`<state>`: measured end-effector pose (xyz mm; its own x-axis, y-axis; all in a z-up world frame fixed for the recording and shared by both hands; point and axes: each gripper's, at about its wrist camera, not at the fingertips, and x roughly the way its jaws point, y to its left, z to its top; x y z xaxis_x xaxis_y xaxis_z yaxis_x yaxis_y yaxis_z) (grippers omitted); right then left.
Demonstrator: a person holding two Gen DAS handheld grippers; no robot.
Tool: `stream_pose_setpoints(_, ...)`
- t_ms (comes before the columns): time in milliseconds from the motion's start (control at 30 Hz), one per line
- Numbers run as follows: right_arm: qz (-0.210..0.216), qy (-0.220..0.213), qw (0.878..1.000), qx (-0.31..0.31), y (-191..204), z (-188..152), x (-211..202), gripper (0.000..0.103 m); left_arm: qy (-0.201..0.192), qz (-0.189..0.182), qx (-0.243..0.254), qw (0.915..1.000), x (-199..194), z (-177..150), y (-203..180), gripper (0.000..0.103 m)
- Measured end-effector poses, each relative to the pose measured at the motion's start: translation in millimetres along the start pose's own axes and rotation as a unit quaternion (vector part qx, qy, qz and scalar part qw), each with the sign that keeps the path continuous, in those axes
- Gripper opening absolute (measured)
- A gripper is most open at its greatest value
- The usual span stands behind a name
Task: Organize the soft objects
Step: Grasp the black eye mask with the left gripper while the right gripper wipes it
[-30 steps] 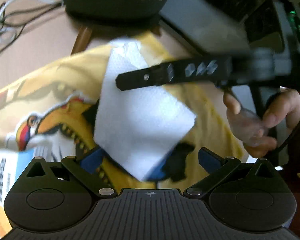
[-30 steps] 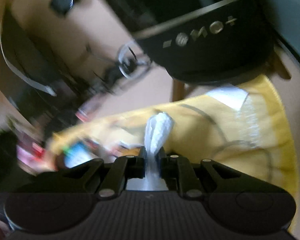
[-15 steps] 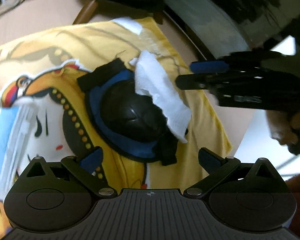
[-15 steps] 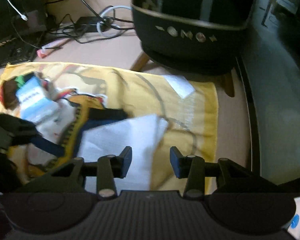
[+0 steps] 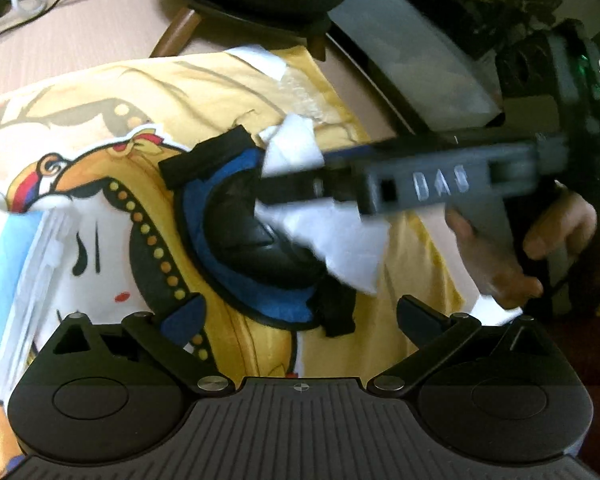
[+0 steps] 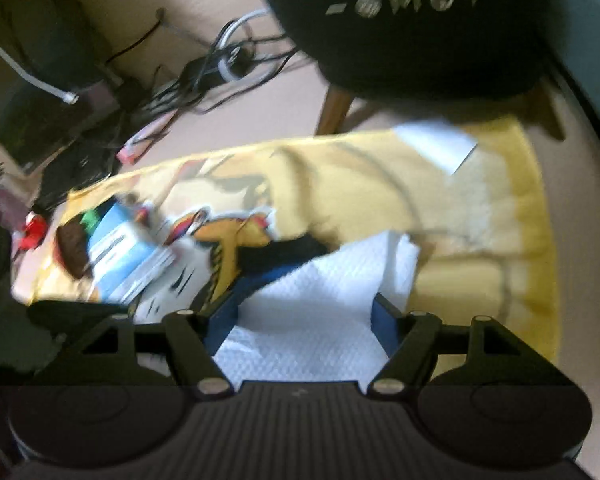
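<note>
A white paper tissue [image 5: 340,236] lies draped over the right side of a black and blue padded piece [image 5: 256,248] on a yellow cartoon-print cloth [image 5: 220,92]. My right gripper [image 5: 296,176], held by a hand [image 5: 496,260], reaches in from the right and is blurred just above the tissue. In the right wrist view the right gripper [image 6: 304,314] is open, with the tissue [image 6: 312,308] spread between and under its blue pads [image 6: 224,316]. My left gripper [image 5: 300,316] hangs open near the padded piece's front edge, holding nothing.
A light blue packet [image 6: 120,248] lies at the cloth's left end. A black round speaker [image 6: 420,32] on wooden legs stands behind the cloth, with tangled cables [image 6: 220,64] to its left. A grey box [image 5: 412,52] borders the cloth's right side.
The right gripper, shut on the hanging tissue a second ago, opened and dropped it onto the padded piece. It has now moved back in low over the tissue. The left gripper stayed open.
</note>
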<state>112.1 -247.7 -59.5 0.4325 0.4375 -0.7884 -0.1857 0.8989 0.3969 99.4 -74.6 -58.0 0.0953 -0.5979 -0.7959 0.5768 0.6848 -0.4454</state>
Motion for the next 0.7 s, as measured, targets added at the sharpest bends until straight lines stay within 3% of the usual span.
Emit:
stream_pose_setpoints(133, -0.009, -0.028, 0.999, -0.022, 8, -18, -4, 0.076, -0.001, 0.031, 0.030, 0.9991, 5, -4, -12, 0.103)
stream_pose_setpoints(200, -0.008, -0.047, 0.999, -0.022, 11, -25, -4, 0.083, -0.002, 0.047, 0.050, 0.9976, 8, -7, -18, 0.103)
stream_pose_setpoints(300, -0.008, -0.045, 0.998, -0.051, 21, -29, 1, 0.102, 0.005, 0.071, 0.078, 0.9945, 14, -5, -26, 0.103)
stream_pose_setpoints(400, -0.020, -0.032, 0.997, -0.072, 28, -28, 5, 0.103, 0.017, 0.081, 0.089, 0.9925, 20, 0, -29, 0.103)
stream_pose_setpoints(500, -0.012, -0.035, 0.998, -0.050, 24, -27, 2, 0.102, 0.017, 0.076, 0.082, 0.9936, 19, 1, -26, 0.103)
stream_pose_setpoints(533, -0.014, -0.039, 0.998, -0.041, 22, -26, 0, 0.098, 0.015, 0.075, 0.079, 0.9939, 18, 0, -25, 0.103)
stream_pose_setpoints(567, -0.024, -0.045, 0.998, -0.033, 20, -26, -2, 0.082, 0.014, 0.074, 0.077, 0.9941, 17, 0, -25, 0.103)
stream_pose_setpoints(600, -0.026, -0.051, 0.998, -0.027, 19, -26, -5, 0.076, 0.014, 0.074, 0.076, 0.9943, 16, -1, -25, 0.103)
stream_pose_setpoints(633, -0.018, -0.056, 0.998, -0.020, 16, -26, -8, 0.063, 0.013, 0.074, 0.075, 0.9943, 16, -1, -26, 0.103)
stream_pose_setpoints(700, -0.009, -0.060, 0.998, -0.008, 12, -25, -14, 0.058, 0.012, 0.077, 0.073, 0.9943, 15, -2, -27, 0.103)
